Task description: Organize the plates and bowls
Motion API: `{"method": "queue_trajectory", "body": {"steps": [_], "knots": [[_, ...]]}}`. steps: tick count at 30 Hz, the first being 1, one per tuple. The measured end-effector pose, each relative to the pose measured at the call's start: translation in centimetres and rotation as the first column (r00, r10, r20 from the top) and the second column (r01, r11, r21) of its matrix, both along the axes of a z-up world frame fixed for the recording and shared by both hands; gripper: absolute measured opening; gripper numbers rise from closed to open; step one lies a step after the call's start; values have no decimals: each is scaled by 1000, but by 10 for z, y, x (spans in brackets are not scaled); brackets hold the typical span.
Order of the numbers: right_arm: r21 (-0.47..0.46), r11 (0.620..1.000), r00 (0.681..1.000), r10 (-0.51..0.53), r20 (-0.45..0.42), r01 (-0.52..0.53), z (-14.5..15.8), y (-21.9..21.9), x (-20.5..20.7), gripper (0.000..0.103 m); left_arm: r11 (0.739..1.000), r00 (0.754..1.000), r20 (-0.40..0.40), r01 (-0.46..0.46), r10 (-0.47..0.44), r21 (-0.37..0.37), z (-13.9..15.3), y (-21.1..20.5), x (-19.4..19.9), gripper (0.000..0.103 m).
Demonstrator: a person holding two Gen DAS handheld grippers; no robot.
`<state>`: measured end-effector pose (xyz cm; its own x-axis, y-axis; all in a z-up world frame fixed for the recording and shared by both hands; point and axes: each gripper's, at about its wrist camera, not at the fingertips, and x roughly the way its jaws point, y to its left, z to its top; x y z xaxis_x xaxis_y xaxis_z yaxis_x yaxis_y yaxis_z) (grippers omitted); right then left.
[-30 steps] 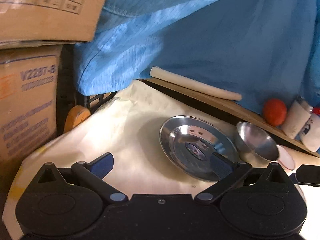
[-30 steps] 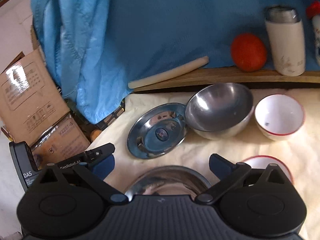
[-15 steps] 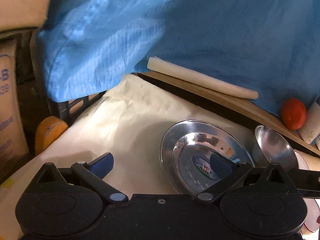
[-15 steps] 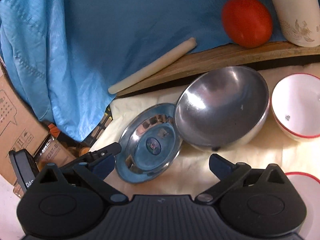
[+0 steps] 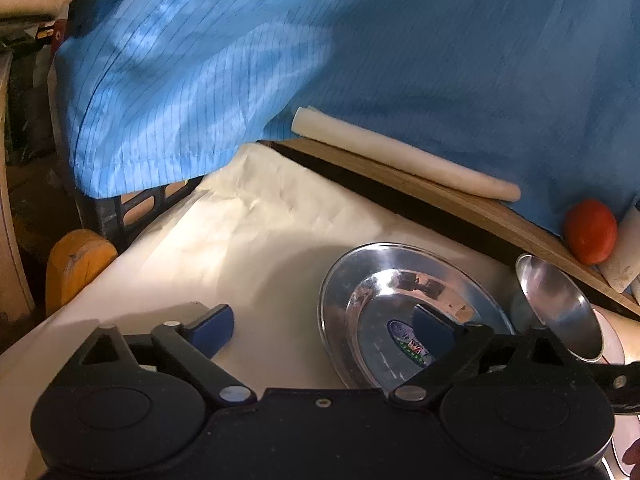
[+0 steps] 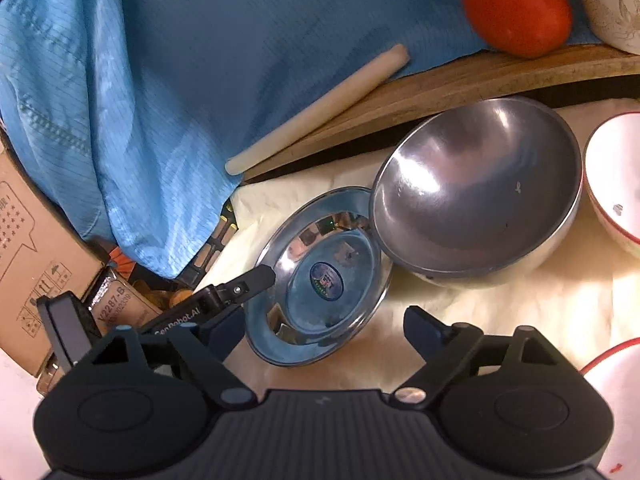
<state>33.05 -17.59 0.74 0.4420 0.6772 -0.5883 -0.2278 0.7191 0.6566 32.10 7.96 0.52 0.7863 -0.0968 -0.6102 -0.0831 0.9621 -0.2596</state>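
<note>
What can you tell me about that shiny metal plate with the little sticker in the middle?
The metal plate is round, shallow and mirror-bright, looking like steel, with a broad flat rim and a sunken centre bearing an oval blue sticker. It is empty and lies flat on the cream cloth. The steel bowl overlaps its far rim. One finger of the left gripper reaches over its edge; whether it touches is unclear.

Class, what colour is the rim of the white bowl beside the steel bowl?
Red, on the white bowl; the right wrist view shows it best.
</note>
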Motion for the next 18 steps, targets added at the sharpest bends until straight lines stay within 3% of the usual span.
{"method": "queue_trajectory", "body": {"steps": [5,12,18], "knots": [[-21,1000,1000,-3,-9,3,-5,9,4,71,1000,1000,4,9,-9,-17,-2,1,1,82],[-49,999,1000,-25,-14,24,-12,11,9,42,999,1000,14,26,-26,-30,-4,0,2,50],[-59,998,1000,-26,-16,25,-15,11,11,31,999,1000,2,30,-30,-21,-6,-2,4,34]]}}
